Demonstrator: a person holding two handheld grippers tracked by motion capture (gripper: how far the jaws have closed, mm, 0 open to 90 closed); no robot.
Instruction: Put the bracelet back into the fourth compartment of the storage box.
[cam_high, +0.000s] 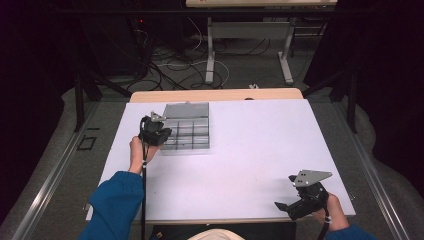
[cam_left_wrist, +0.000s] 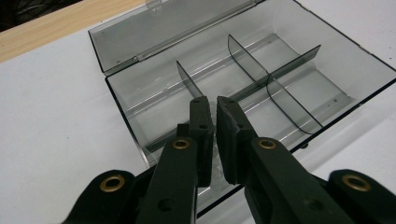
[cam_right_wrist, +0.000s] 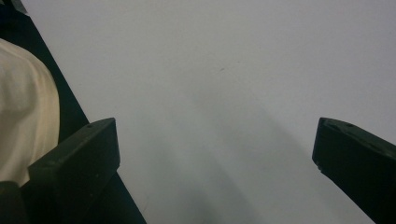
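Your left hand-held gripper (cam_left_wrist: 214, 116) sits at the near edge of the smoky transparent plastic organiser box (cam_left_wrist: 243, 79), left of centre in the high view, its hinged lid (cam_left_wrist: 154, 32) laid open behind. The jaws are nearly together with a faint clear sliver between them; whether they pinch it, I cannot tell. It looks poised over a front compartment, beside the grey dividers (cam_left_wrist: 289, 98). Your right hand-held gripper (cam_high: 292, 200) waits lower right on the white worktop (cam_high: 260, 150), jaws wide apart, likely parked clear.
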